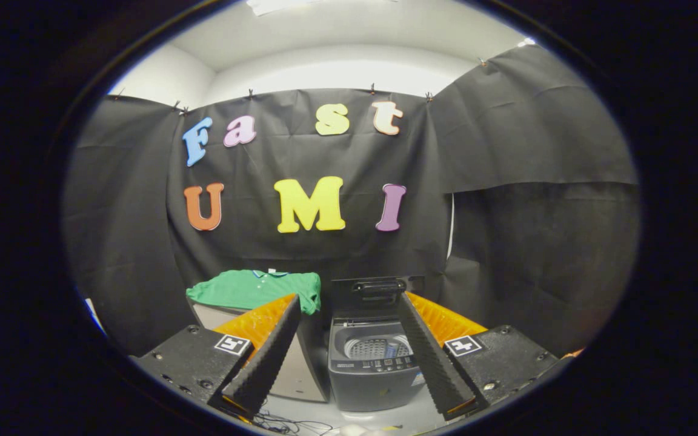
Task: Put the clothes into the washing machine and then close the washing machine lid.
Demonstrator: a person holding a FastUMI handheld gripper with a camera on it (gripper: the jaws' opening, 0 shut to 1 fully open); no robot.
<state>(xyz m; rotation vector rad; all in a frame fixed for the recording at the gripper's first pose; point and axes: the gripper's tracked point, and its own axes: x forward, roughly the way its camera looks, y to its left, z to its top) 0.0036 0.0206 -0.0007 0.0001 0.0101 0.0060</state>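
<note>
- Green shirt [256, 288]: lies spread flat on top of a grey cabinet [297, 369], well beyond the fingers and to the left of the washer. One sleeve hangs over the cabinet's right front corner. Collar shows pale at the back edge.
- Washing machine [372, 369]: small dark grey top-loader, standing just right of the cabinet, their sides near or touching; cannot tell which. Lid [377, 293] is up, standing upright at the back against the black cloth wall [506, 151], with a handle recess showing on it. Drum mouth [375, 347] open, perforated metal visible inside. Control strip runs along the front rim.
- Gripper [349, 339]: jaws spread wide apart, nothing held between them. Left finger [267, 354] overlaps the cabinet and reaches up to the shirt's hem in view; right finger [431, 354] overlaps the washer's right side. Ribbed black pads face inward, orange backing behind. The washer sits in the gap between the fingers, farther off.
- Floor [385, 421]: pale, with loose thin cables [285, 422] lying in front of the cabinet.
</note>
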